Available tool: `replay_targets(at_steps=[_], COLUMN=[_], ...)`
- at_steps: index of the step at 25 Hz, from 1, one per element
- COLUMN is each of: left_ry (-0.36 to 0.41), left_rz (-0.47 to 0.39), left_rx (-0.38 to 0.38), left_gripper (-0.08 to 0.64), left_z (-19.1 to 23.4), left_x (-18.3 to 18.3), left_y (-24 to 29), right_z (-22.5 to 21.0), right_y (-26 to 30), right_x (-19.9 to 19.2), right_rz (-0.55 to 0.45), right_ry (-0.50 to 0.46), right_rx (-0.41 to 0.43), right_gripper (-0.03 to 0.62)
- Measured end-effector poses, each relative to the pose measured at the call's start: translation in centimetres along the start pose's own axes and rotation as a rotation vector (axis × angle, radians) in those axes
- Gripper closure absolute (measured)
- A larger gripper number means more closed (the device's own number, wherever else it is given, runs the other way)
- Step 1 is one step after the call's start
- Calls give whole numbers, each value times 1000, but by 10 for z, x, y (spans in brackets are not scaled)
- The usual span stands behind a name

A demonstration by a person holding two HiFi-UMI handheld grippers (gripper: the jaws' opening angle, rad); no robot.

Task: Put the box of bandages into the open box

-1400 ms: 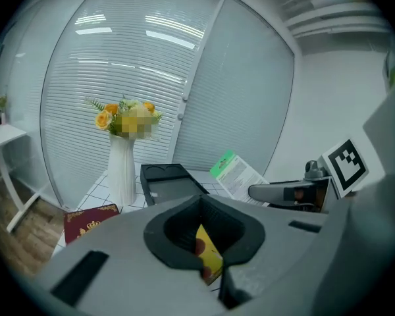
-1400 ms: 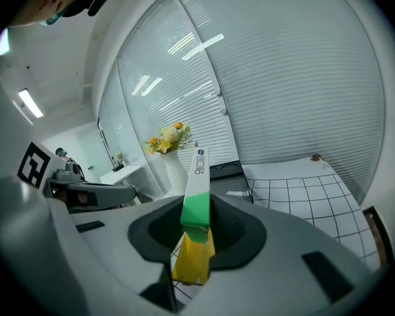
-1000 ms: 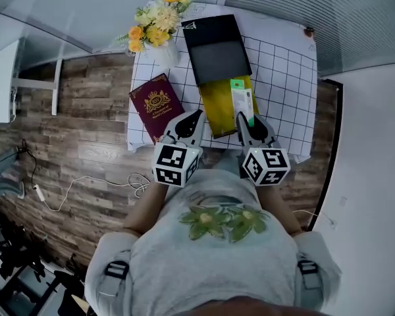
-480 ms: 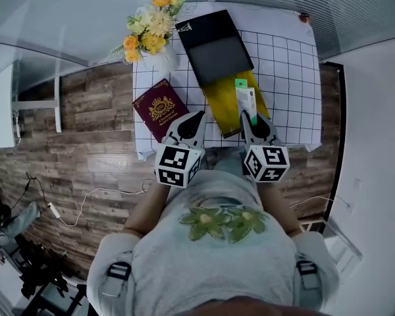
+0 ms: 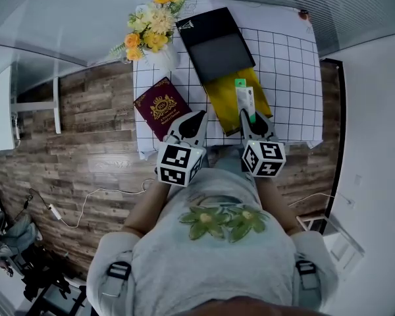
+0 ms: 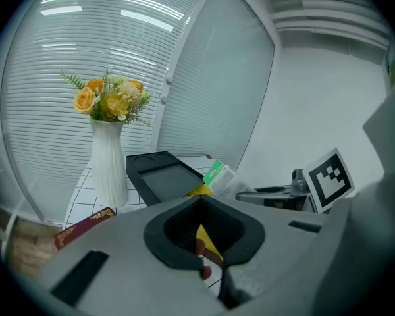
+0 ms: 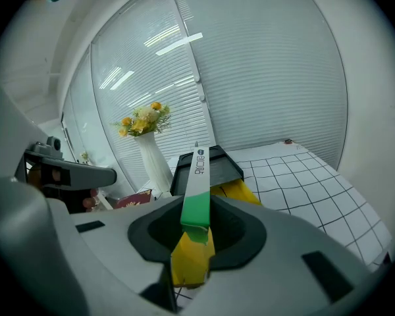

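vase (image 5: 162,55) behind booklet (image 5: 159,106), open box (image 5: 218,43) right of them, on table (image 5: 290,68)

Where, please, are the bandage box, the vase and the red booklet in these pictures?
bandage box (image 7: 199,176): right gripper view, on its white side.
vase (image 6: 108,166): left gripper view, on its white body.
red booklet (image 5: 159,106): head view, on the middle of its cover.

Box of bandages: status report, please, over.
Right gripper shut on box of bandages, over the open yellow box, not released. Left gripper at the yellow box's edge, grip unclear. Nothing blocking.
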State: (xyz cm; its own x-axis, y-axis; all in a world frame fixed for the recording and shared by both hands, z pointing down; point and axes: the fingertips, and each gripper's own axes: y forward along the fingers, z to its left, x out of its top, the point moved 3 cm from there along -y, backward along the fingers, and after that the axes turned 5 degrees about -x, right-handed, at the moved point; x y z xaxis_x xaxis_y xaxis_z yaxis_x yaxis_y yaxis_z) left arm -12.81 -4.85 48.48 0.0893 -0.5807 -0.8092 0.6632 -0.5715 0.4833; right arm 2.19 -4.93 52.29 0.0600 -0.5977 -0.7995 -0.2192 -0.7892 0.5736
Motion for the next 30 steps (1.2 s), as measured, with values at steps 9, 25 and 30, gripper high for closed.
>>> replay_targets(at_steps=[9,25,30], left_ry=[1,2,1], left_rz=[5,12,13], left_rx=[0,3,13], left_gripper=[552,552,552], left_z=[-1,0,2], left_x=[-2,-2,-2], left_y=[-3,3,3], right_z=[-1,-7,-10], right_y=[7,25,30], right_x=[-9,-23,-26], right_rz=[30,98,111], right_ry=[-8,-37,-49], right_rx=[-2,3,5], right_gripper=[509,509,509])
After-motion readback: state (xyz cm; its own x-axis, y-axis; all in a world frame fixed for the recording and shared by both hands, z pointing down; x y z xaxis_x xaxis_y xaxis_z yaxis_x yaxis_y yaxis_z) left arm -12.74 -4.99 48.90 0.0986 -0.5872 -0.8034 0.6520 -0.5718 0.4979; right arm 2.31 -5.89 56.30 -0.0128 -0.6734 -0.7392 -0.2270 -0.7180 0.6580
